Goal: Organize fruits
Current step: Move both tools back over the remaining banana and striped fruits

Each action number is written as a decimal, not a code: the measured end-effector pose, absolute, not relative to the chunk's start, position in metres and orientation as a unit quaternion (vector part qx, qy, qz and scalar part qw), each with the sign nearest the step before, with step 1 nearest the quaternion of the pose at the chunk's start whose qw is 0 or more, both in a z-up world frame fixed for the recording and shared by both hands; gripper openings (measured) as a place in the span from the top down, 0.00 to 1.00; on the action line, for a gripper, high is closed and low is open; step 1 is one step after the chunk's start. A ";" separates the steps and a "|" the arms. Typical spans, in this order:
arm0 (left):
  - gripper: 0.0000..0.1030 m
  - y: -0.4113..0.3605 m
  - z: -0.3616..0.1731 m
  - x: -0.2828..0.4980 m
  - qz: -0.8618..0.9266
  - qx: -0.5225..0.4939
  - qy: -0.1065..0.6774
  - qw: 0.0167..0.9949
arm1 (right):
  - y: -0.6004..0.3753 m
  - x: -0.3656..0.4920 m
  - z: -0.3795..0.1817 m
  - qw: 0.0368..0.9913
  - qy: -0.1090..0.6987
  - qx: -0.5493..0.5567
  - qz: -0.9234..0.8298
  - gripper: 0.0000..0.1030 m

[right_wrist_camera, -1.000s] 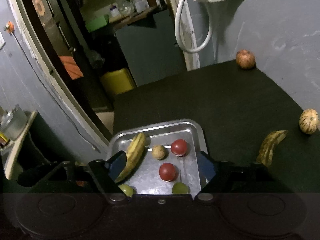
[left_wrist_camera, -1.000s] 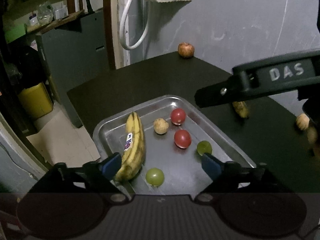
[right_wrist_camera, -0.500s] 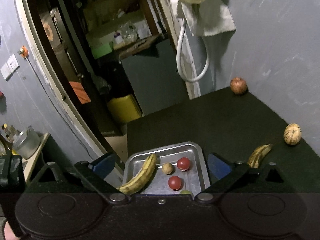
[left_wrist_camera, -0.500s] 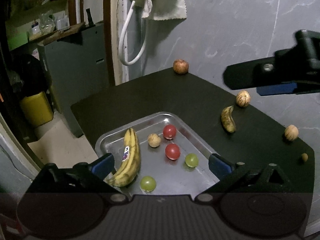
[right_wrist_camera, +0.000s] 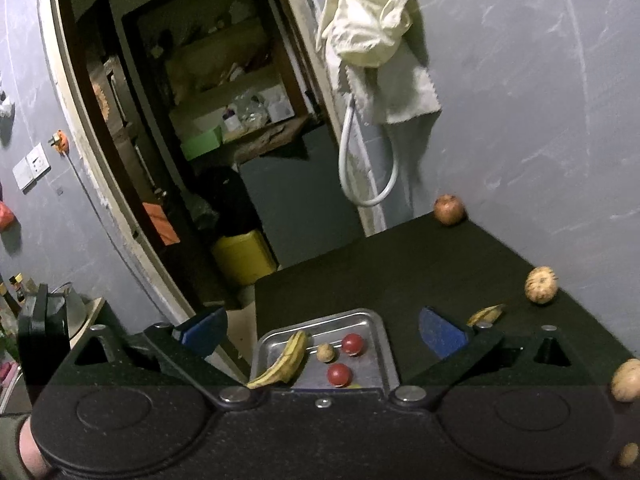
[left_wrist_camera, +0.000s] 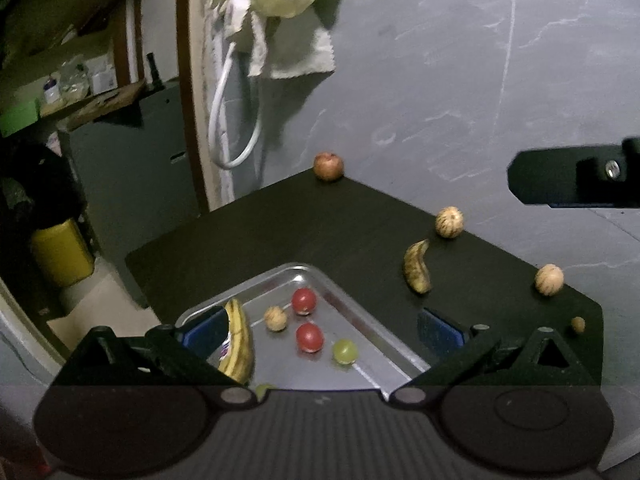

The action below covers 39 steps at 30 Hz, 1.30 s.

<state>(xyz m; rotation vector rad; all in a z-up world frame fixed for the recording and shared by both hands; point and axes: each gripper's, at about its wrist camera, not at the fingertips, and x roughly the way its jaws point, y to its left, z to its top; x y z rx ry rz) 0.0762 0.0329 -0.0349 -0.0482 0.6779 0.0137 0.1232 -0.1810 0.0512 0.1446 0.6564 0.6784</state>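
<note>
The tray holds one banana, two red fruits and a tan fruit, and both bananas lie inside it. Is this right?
Not quite. Only one banana lies in the tray; the other banana lies on the black table, outside the tray, as the left wrist view shows. The two red fruits and the tan fruit are in the tray.

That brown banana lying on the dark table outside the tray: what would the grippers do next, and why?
Probably the right gripper moves down toward the brown banana. Its jaws are open and empty, and that banana lies on the table beside the metal tray, while another banana is already inside.
</note>
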 end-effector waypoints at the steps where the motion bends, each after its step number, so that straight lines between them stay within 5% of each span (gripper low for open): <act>1: 0.01 0.031 -0.033 0.078 0.003 -0.021 0.332 0.943 | -0.186 0.121 0.052 0.891 0.312 0.072 0.322 0.01; 39: 0.01 -0.042 -0.083 0.163 -0.146 0.055 0.401 0.902 | -0.309 0.096 -0.031 0.918 0.374 0.118 0.062 0.01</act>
